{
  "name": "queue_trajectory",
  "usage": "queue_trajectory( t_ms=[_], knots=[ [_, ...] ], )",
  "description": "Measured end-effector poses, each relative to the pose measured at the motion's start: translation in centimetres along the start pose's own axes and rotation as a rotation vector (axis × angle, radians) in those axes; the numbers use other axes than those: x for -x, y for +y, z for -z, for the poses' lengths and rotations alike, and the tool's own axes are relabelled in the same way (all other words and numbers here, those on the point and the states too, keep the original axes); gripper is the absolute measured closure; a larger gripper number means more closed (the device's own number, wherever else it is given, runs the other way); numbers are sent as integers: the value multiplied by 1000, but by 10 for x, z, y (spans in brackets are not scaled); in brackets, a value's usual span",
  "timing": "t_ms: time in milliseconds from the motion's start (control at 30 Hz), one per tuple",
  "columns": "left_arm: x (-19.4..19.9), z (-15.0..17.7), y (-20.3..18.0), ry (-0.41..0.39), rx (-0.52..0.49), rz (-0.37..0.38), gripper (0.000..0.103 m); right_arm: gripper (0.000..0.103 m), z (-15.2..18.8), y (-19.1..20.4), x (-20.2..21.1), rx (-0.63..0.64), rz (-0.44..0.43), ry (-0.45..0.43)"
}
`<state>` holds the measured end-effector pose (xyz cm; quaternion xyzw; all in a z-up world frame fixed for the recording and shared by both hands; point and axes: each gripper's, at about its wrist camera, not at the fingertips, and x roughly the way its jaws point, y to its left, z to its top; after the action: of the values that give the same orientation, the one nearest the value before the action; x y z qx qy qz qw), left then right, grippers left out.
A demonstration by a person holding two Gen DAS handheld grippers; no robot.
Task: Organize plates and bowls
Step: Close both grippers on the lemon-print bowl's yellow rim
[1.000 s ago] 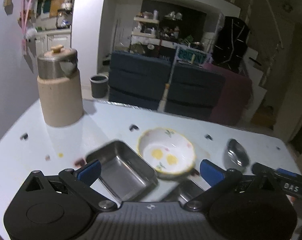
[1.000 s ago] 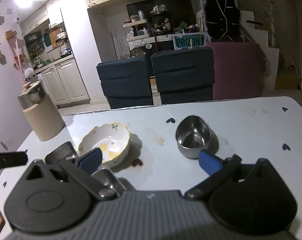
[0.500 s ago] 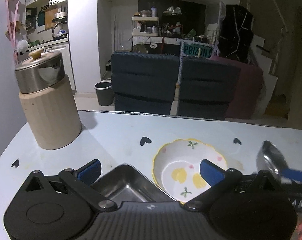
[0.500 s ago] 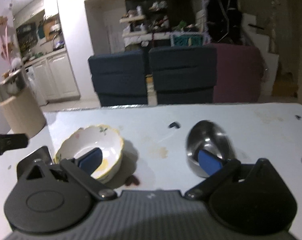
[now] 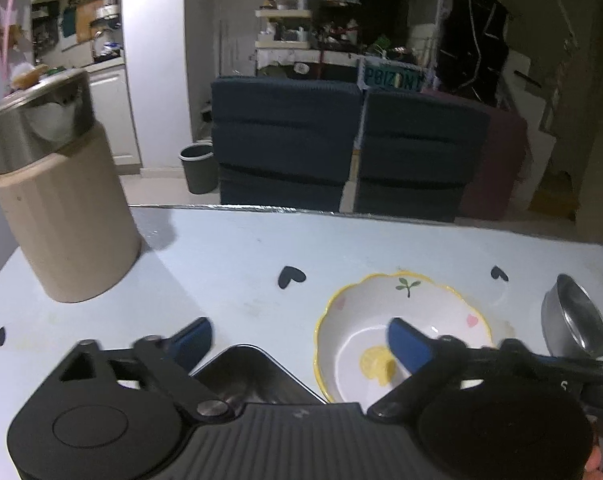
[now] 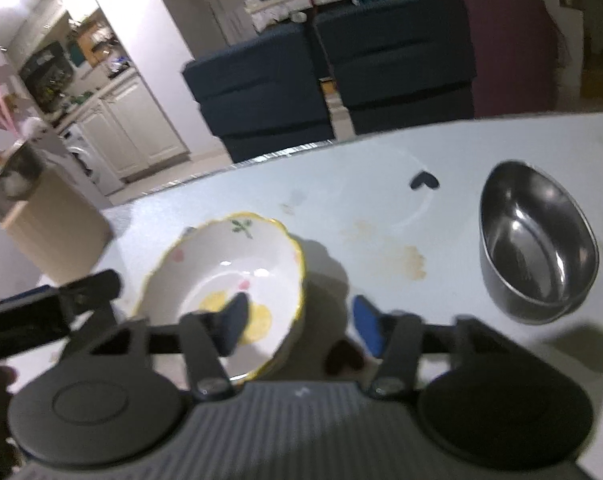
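A white flowered bowl with a yellow rim (image 5: 405,320) (image 6: 229,268) sits on the pale table. A square steel tray (image 5: 253,376) lies to its left, under my left gripper (image 5: 297,336), which is open and empty above the tray and bowl edge. A round steel bowl (image 6: 537,240) (image 5: 573,324) stands to the right. My right gripper (image 6: 301,324) is open, its jaws astride the flowered bowl's right rim: one fingertip inside the bowl, the other outside.
A beige canister with a steel lid (image 5: 61,200) (image 6: 33,216) stands at the table's left. Dark blue chairs (image 5: 341,144) line the far edge. A brownish stain (image 6: 397,256) marks the table between the bowls.
My right gripper has swung left and down from the steel bowl to straddle the flowered bowl's rim. My left gripper has lowered and moved closer to the tray.
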<state>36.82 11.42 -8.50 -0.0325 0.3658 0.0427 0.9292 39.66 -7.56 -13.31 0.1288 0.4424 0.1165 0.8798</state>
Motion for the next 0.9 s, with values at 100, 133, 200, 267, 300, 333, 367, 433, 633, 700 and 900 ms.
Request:
queue_trajectory(
  t_ms=[100, 133, 200, 267, 300, 333, 367, 433, 633, 700, 900],
  knots=[
    [-8, 1, 1, 9, -17, 11, 31, 59, 4, -4, -9, -12, 35, -13],
    [-12, 1, 1, 16, -18, 22, 39, 60, 5, -4, -12, -10, 30, -11],
    [-18, 1, 0, 29, -19, 42, 50, 64, 5, -3, -15, 17, 20, -13],
    [-22, 2, -3, 37, -25, 60, 53, 67, 3, 1, -15, 65, 19, -8],
    [-23, 2, -4, 44, -29, 73, 54, 70, 2, 2, -15, 81, 15, -4],
    [-25, 2, -7, 52, -33, 84, 56, 72, 1, 3, -16, 89, 14, -1],
    [-26, 3, -9, 58, -37, 94, 56, 73, 0, 3, -16, 91, 20, -2],
    [-26, 3, -13, 68, -44, 107, 56, 74, -2, -1, -16, 81, 31, -4],
    [-32, 6, -22, 122, -50, 155, 58, 74, -14, -25, -14, 22, 28, 13],
    [-36, 8, -22, 149, -41, 153, 59, 73, -16, -33, -13, 1, 6, 25],
    [-45, 10, -23, 192, -8, 152, 62, 71, -16, -36, -14, 5, -24, 53]
  ],
)
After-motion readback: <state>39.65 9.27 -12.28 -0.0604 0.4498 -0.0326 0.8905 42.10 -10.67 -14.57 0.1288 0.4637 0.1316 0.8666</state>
